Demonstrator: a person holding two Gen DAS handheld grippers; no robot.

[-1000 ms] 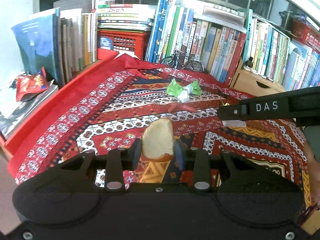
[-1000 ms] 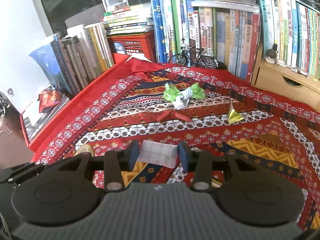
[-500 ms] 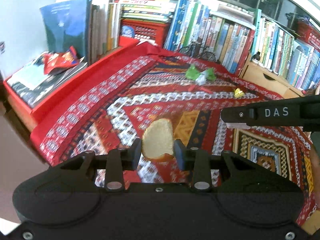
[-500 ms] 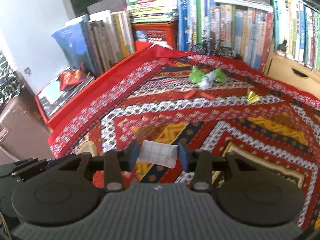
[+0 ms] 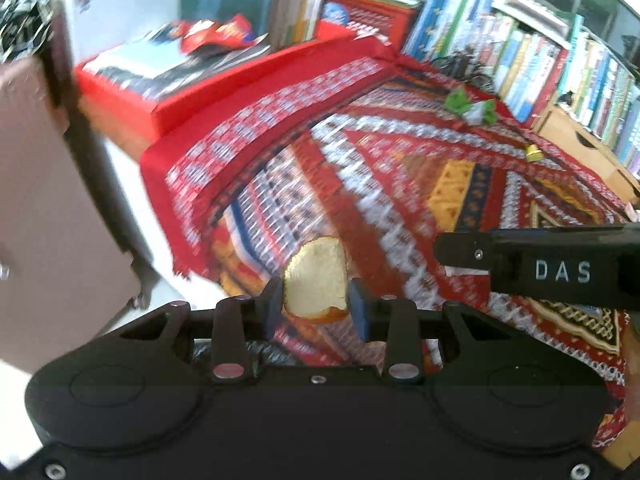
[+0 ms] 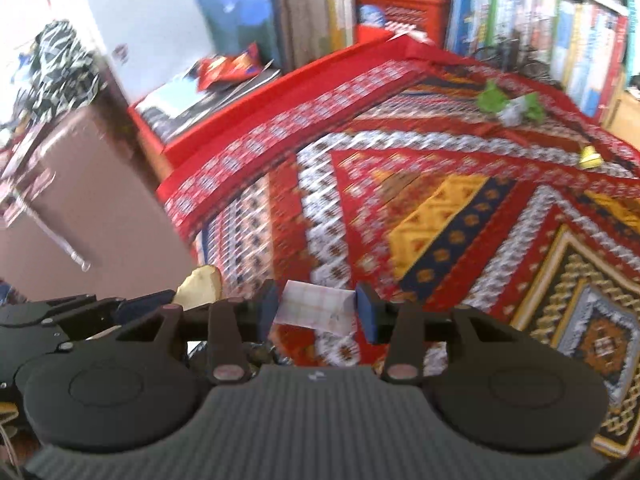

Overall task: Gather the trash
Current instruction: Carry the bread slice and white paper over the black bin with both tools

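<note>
My left gripper (image 5: 316, 306) is shut on a pale, orange-rimmed piece of peel (image 5: 315, 276), held above the near left edge of the patterned red cloth (image 5: 360, 168). My right gripper (image 6: 317, 314) is shut on a folded scrap of checked paper (image 6: 316, 310). The right gripper shows as a black bar marked DAS (image 5: 560, 272) in the left wrist view. In the right wrist view the peel (image 6: 200, 286) pokes up at lower left. A green and white crumpled wrapper (image 6: 510, 106) and a small yellow scrap (image 6: 590, 158) lie far back on the cloth.
Rows of books (image 5: 540, 60) and a red crate (image 5: 368, 12) line the back. A red snack bag (image 6: 228, 68) lies on magazines at the left. A brown case (image 6: 92, 208) stands beside the table's left edge. A wooden drawer box (image 5: 580, 144) sits at right.
Both grippers have swung left and somewhat down together, still holding the peel and the paper. The table's left edge, the white floor and the brown case have come into view.
</note>
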